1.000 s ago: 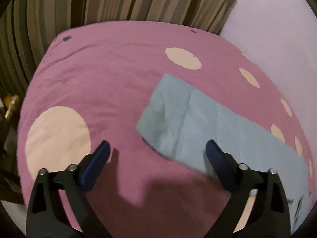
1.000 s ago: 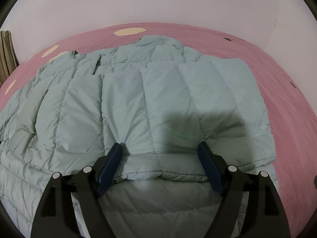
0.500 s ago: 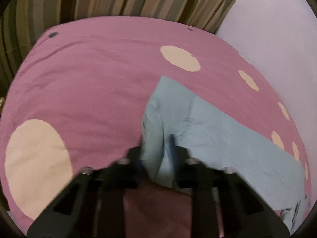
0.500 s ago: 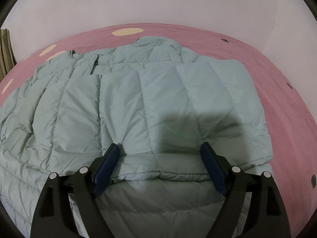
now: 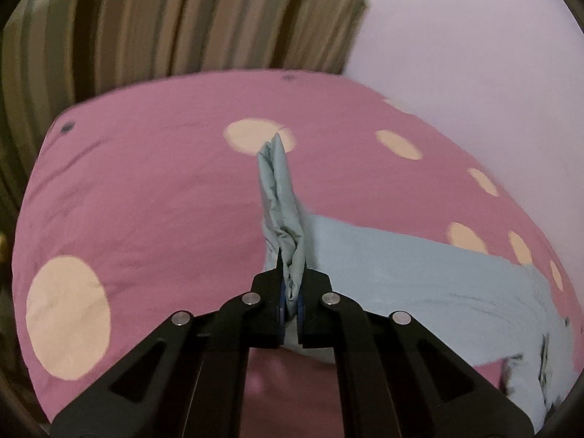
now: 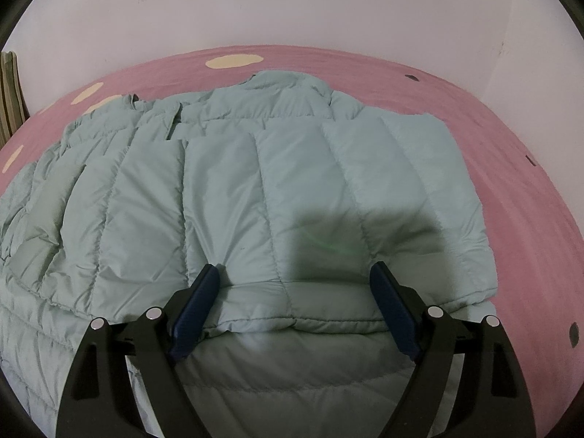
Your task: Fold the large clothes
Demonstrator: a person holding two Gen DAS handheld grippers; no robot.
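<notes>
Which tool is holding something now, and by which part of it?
The left tool is shut on the jacket sleeve, pinching its free end. The right tool is open over the jacket, holding nothing.

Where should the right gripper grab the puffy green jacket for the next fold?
Probably the folded edge of the jacket, lying straight across between the open right gripper pads. Come in low from the near side, along the pink bedcover, one pad under the fold: the quilted layers form a thick lip there. The left gripper already pinches the sleeve.
</notes>
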